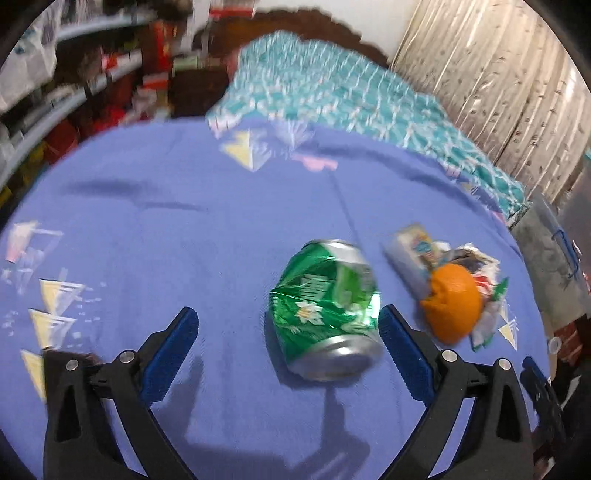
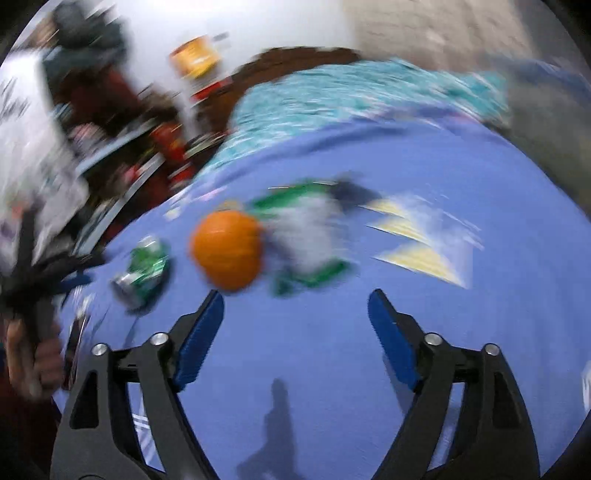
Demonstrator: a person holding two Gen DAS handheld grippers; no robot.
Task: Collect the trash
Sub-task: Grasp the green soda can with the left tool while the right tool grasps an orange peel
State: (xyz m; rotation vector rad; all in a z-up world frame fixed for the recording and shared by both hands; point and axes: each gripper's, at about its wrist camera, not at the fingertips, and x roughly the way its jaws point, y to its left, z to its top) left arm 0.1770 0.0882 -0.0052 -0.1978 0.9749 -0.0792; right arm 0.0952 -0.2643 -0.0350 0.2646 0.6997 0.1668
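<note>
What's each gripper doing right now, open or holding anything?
Left gripper: open, holding nothing; the crushed green can lies between its jaws.
Right gripper: open, empty, over the blue bedsheet.

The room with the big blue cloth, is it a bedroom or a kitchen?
Most likely a bedroom. The blue sheet looks spread over a bed, a teal patterned blanket is bunched in front of a dark wooden headboard, and a curtain hangs beside it. Cluttered shelves stand close by.
</note>
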